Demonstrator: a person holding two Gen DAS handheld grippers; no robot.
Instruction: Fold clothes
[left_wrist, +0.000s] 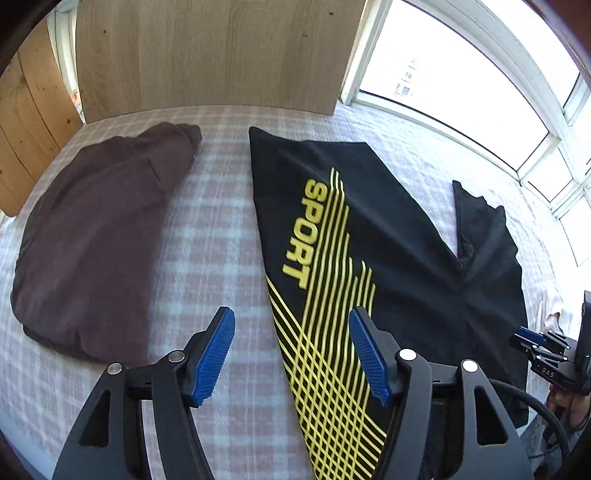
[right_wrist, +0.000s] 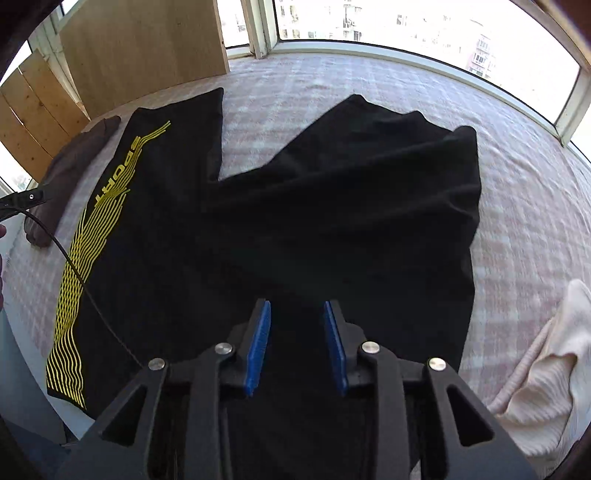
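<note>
One pair of black shorts (right_wrist: 295, 229) lies flat on the checked bedspread (right_wrist: 517, 221), legs pointing away from me and splayed in a V. Yellow stripes and the word SPORT (left_wrist: 306, 232) run down the leg on my left side. My right gripper (right_wrist: 297, 332) hangs above the waist end of the shorts, blue pads (right_wrist: 260, 343) parted with only dark cloth showing in the gap; nothing is caught between them. My left gripper (left_wrist: 291, 347) hovers over the outer edge of the striped leg, jaws wide apart: the right pad over the yellow lines, the left pad (left_wrist: 214, 354) over bare bedspread. Further left, clear of the shorts, a brown garment (left_wrist: 96, 240) lies folded. A cream-coloured cloth (right_wrist: 546, 376) is bunched at my right, near the shorts' waist. A wooden board (left_wrist: 218, 55) stands at the far edge of the bed, with windows (right_wrist: 406, 22) beyond.
</note>
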